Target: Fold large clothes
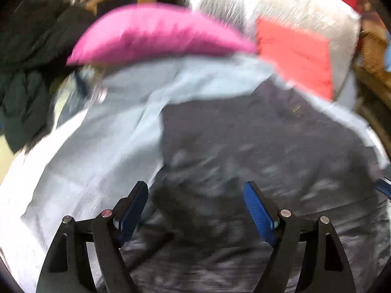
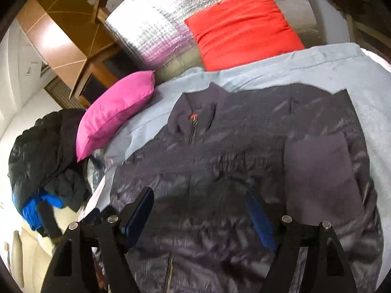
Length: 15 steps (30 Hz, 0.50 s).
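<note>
Both grippers, left gripper (image 1: 195, 210) and right gripper (image 2: 199, 216), hover released and empty over the dark jacket (image 2: 232, 166) spread mid-frame on the pale sheet (image 2: 317, 68); recommend pinching matching side edges squarely before folding.

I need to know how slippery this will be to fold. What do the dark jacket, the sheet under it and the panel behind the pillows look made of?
Jacket: thin quilted synthetic shell, probably nylon, going by its sheen and puffy creases; one sleeve panel looks matte.
Sheet: soft matte woven cloth, possibly cotton.
Panel: silvery embossed foil, strongly reflective.
</note>
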Each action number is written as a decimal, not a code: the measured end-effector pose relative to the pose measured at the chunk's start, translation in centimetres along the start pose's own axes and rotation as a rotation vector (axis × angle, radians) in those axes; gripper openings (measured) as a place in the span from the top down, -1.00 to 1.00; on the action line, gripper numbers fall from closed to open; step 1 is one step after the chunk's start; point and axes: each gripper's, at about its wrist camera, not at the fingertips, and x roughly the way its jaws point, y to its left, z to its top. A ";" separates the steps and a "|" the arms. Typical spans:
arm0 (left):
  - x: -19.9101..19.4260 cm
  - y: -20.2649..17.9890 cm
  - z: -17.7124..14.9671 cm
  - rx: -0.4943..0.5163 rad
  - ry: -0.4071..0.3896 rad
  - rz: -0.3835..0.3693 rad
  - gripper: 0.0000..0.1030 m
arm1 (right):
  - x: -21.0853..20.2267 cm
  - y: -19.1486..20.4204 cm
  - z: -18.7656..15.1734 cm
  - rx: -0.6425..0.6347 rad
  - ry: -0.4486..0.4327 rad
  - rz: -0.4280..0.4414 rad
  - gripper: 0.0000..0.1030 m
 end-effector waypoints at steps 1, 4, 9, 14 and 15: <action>0.8 0.2 -0.2 -0.001 0.035 0.016 -0.59 | 0.6 -0.3 -0.5 0.004 0.022 -0.008 -0.55; 1.8 0.9 -0.5 -0.038 0.065 -0.012 -0.61 | 3.3 -2.3 -2.0 0.059 0.117 -0.032 -0.55; 1.1 0.8 -0.3 -0.032 0.060 -0.002 -0.61 | 1.5 0.1 -1.9 -0.023 0.069 -0.073 -0.55; 1.1 0.7 -0.6 -0.037 0.058 -0.008 -0.61 | 1.1 0.3 -1.6 -0.054 0.061 -0.094 -0.55; 1.2 0.8 -0.5 -0.036 0.060 -0.009 -0.61 | 1.8 -0.3 -1.7 -0.038 0.094 -0.101 -0.55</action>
